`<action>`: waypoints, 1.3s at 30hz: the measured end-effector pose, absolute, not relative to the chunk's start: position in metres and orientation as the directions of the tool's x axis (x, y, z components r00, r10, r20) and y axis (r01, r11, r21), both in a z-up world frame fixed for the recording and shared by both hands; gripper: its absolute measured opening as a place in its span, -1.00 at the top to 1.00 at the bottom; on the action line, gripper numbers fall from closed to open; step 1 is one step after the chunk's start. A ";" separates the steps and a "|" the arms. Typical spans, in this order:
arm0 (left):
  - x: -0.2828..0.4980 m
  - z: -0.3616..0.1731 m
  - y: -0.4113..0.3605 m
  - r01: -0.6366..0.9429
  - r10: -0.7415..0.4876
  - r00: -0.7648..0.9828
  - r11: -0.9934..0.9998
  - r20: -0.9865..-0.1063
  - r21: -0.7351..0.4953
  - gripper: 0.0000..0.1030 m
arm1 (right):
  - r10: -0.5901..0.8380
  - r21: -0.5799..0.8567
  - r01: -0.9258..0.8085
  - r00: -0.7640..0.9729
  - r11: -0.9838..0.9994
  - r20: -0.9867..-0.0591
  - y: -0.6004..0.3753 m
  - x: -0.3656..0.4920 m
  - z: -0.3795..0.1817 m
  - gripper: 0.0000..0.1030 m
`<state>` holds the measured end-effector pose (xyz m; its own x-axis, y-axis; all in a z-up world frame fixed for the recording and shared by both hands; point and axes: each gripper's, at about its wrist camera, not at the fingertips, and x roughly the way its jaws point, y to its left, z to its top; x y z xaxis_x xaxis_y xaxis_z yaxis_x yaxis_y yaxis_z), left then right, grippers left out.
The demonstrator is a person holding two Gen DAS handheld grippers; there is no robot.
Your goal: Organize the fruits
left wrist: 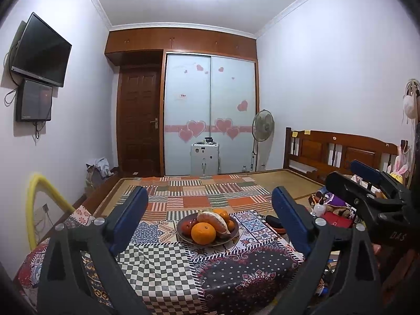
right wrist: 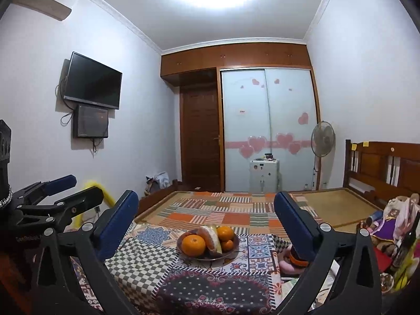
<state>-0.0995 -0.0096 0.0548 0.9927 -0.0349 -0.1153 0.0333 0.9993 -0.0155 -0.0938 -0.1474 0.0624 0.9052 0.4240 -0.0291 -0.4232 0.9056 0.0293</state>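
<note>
A metal fruit bowl [left wrist: 233, 236] stands on a patchwork-covered table [left wrist: 162, 262]. It holds a large orange [left wrist: 203, 233], smaller oranges, a peeled pomelo piece [left wrist: 214, 220] and a red apple [left wrist: 187, 227]. My left gripper [left wrist: 210, 216] is open and empty, held back from the bowl with its blue pads wide apart. The right gripper [left wrist: 367, 176] shows at the right edge. In the right wrist view the bowl [right wrist: 235, 246] sits ahead with the orange [right wrist: 193, 244]. My right gripper [right wrist: 207, 219] is open and empty. The left gripper [right wrist: 65, 186] shows at the left.
A bed with a patchwork mat [left wrist: 210, 191] lies behind the table. Toys and clutter [left wrist: 333, 207] sit to the right, also in the right wrist view [right wrist: 393, 218]. A yellow hoop [left wrist: 39, 202] leans at the left wall. A fan [left wrist: 262, 126] and wardrobe [left wrist: 210, 110] stand at the back.
</note>
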 end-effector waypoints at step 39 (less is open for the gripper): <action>-0.098 0.054 -0.008 0.046 -0.049 0.992 0.999 -0.120 -0.028 -1.00 | 0.422 0.031 -0.421 0.906 0.906 -0.028 -0.150 -0.097 0.068 -1.00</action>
